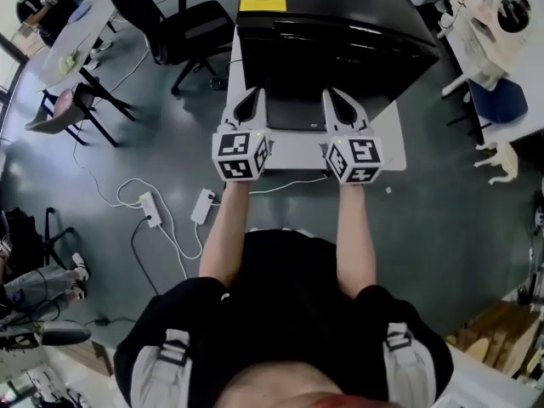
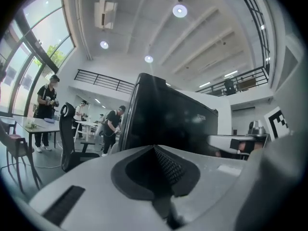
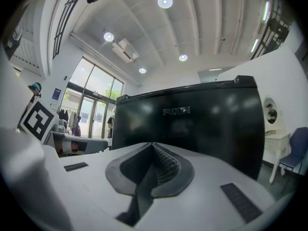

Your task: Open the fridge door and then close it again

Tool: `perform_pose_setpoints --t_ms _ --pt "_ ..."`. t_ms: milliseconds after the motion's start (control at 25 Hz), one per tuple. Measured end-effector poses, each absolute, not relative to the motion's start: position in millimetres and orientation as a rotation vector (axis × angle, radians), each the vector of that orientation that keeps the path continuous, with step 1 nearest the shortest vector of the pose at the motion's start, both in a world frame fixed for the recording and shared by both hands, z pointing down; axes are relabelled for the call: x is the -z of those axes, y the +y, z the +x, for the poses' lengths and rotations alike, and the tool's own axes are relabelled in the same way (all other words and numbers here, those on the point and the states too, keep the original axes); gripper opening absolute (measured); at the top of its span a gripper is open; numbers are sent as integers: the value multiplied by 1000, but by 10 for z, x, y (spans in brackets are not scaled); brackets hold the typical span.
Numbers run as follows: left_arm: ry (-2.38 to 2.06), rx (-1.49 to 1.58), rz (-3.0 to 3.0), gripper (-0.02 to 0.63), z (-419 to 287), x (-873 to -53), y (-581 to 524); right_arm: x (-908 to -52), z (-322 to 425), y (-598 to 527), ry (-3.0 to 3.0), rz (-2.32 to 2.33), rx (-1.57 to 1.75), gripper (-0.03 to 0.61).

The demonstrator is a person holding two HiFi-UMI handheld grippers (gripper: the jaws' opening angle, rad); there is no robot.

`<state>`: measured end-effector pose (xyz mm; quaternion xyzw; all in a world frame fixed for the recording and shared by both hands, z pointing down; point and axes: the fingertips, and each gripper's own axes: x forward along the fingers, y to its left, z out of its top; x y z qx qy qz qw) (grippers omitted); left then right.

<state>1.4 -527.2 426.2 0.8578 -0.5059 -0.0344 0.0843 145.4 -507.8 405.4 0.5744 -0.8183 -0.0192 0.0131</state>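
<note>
Left hand-held gripper (image 1: 253, 94), right hand-held gripper (image 1: 334, 95), jaws together; fridge (image 1: 340, 24) partly cropped.

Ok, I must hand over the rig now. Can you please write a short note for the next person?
Left claw: shut, empty, pointing at the black fridge, not touching it.
Right claw: shut, empty, level with the left one, also short of the fridge.
Fridge door: looks closed.
Done: nothing that the views show.
Left: grip the door, open it, then close it again.
</note>
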Motion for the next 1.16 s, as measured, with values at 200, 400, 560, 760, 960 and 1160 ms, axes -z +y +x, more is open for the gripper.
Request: perform_pose_setpoints --t_ms 200,400,560,760,960,1160 --pt "-1540 79 2550 -1 99 -4297 -5179 -4122 1729 -4924 -2513 1822 37 -6" --pt "-1546 68 2576 -1 164 -4225 -5127 -4089 1824 -4865 -2516 1838 32 -6" --pt "-1543 79 2585 -2 176 -4197 -5086 -4099 1783 -4848 -2529 1824 37 -5" --pt "-1542 90 2582 -2 143 -4180 -5054 -4073 1722 -4833 -2536 1810 53 -5" --pt "-1535 97 2572 -2 138 -4230 -5070 -4072 1705 -4884 -2535 1801 60 -5" --pt "-1521 100 2578 -1 154 -4210 -5049 -4034 1683 -4882 -2538 1786 66 -5"
